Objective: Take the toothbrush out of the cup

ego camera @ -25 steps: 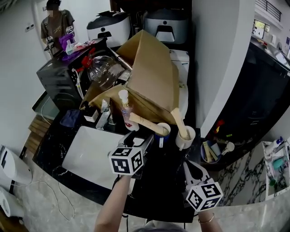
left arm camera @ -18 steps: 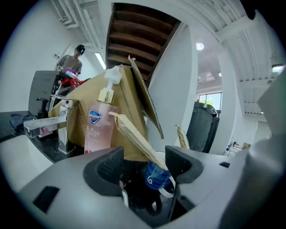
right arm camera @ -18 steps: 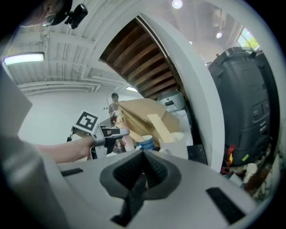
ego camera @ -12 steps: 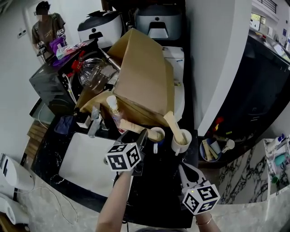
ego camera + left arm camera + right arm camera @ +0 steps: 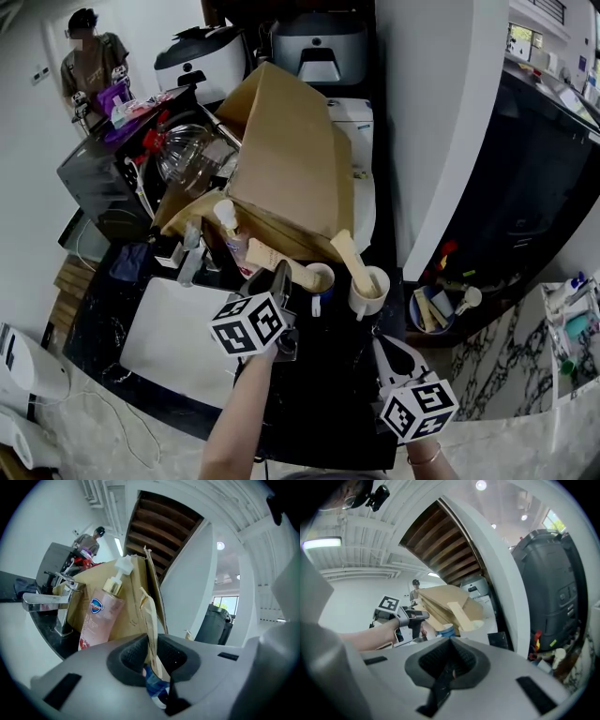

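Cardboard box point(image 5: 291, 159) looms behind cup point(image 5: 321, 279) — near counter point(image 5: 328, 380) free.

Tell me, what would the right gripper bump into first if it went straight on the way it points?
Most likely the white cup, standing just ahead of the right gripper's shut, empty jaws. The blue cup stands slightly left of that line, though depth is hard to judge.
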Demonstrator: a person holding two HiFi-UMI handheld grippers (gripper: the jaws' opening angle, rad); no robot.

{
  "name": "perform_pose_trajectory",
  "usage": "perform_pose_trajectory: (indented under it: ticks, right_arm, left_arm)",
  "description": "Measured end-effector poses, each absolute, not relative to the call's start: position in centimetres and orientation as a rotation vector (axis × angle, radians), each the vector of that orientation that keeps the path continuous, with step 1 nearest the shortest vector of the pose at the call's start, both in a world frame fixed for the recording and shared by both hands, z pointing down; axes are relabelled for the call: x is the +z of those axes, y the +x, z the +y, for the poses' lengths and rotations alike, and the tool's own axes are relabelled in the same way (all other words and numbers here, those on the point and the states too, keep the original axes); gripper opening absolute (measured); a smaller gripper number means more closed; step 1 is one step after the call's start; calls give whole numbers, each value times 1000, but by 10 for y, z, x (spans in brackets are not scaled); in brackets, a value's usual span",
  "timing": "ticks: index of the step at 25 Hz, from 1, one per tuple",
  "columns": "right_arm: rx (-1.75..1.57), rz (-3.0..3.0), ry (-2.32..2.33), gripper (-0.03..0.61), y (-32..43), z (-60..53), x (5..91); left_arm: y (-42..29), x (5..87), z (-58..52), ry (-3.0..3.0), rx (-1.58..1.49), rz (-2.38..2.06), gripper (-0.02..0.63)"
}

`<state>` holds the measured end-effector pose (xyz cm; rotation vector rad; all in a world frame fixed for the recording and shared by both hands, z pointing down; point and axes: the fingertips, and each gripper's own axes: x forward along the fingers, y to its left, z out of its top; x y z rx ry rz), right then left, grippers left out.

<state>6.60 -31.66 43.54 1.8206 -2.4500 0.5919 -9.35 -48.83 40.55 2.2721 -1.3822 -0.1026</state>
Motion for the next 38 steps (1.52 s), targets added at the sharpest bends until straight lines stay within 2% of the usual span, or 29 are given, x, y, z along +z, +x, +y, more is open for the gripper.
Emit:
perform_pose_trajectory:
  ticks: [5, 12, 17, 27, 38]
  right_arm:
    - [574, -2458, 1830, 3, 65, -308, 428]
    - [541, -2473, 1848, 3, 62, -292, 416]
    - [518, -2479, 1870, 3, 56, -278, 407]
    - [472, -2477, 1914, 3, 37, -233, 390]
    - [475, -2374, 2016, 3, 40, -174, 393]
  left_arm:
    - [-100, 378, -477, 2293, -204, -1400, 41]
    - [-130, 319, -442, 2334, -429, -1409, 40]
    - [-155, 308, -406, 2341, -481, -1421, 40]
    - [-198, 333, -338, 2293, -416, -1440, 40]
    - [-181, 380, -300, 2382, -112, -1432, 40]
